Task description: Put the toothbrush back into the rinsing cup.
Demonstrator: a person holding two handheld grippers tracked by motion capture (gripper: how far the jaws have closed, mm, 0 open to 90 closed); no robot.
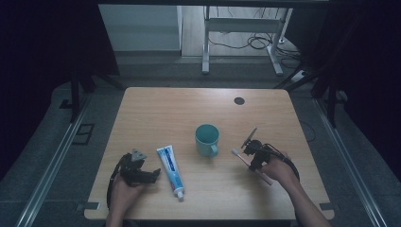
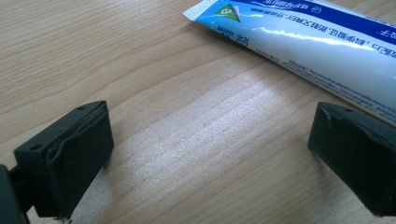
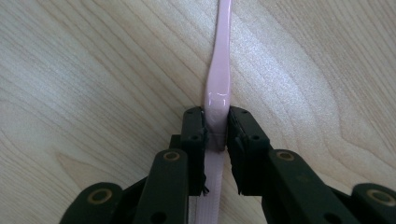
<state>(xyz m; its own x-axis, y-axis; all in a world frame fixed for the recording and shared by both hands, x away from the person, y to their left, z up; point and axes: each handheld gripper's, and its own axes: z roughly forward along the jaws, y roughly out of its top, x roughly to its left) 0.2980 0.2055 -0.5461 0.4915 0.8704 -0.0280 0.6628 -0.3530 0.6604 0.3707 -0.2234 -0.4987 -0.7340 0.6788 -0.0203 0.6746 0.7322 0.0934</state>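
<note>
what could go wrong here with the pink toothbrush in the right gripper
1. The right gripper pinches the slim pink plastic toothbrush on a narrow part of its handle, so it may twist or slip in the jaws when lifted.
2. The teal ceramic mug stands close to the brush head; a swing could knock it.
3. The left gripper rests open beside the blue and white toothpaste tube and could nudge it.

A dim room with one wooden table [image 1: 156, 109]

The light-wood table stands on a grey floor [image 1: 56, 156], dark curtains [image 1: 42, 52] hang at both sides, and behind it are white desk legs [image 1: 206, 52] with loose cables [image 1: 255, 42] on a paler floor.
</note>
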